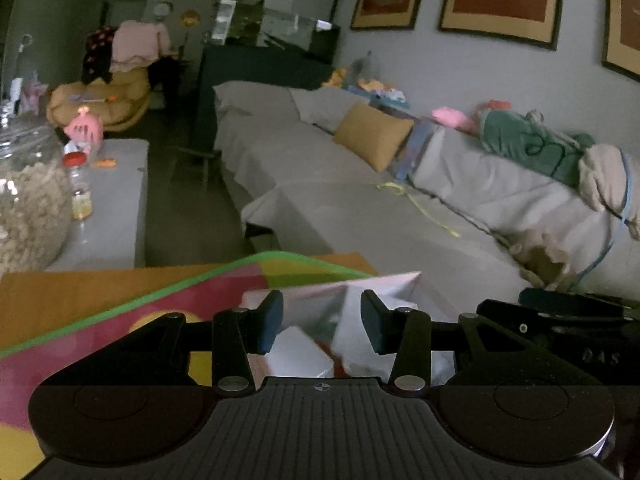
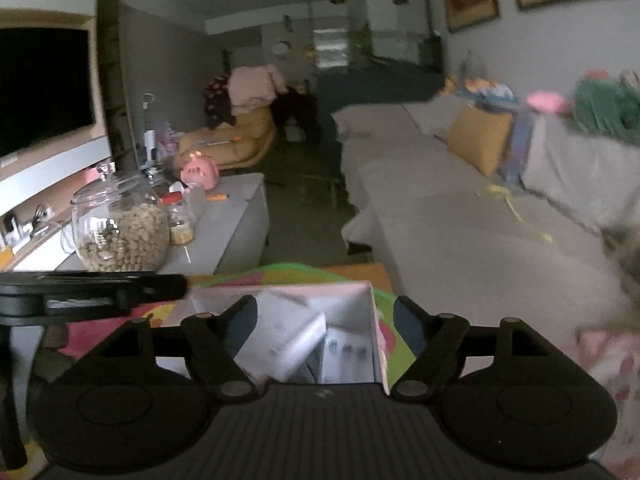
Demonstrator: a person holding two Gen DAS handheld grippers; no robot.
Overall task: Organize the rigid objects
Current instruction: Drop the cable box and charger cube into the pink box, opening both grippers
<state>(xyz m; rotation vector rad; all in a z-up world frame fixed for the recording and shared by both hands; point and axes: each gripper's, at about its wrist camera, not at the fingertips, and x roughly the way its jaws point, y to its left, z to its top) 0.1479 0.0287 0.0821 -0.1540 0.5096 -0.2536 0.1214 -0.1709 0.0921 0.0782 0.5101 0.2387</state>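
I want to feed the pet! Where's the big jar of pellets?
The glass jar stands at the left of the right wrist view, on the low grey table, beside a small red-capped bottle.

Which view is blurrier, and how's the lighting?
Right wrist: motion blur smears the sofa and the plush pile at the right edge; the glass jar stays fairly sharp. Left wrist: crisper, slight smear on the open box. Both dim, fisheye-bent.

The mat has pink, yellow and orange fields with a green border. The open box is pale pink outside, and the cartons in it look white, perhaps grey. The sofa is light grey with a mustard yellow cushion. The piggy bank is pink.
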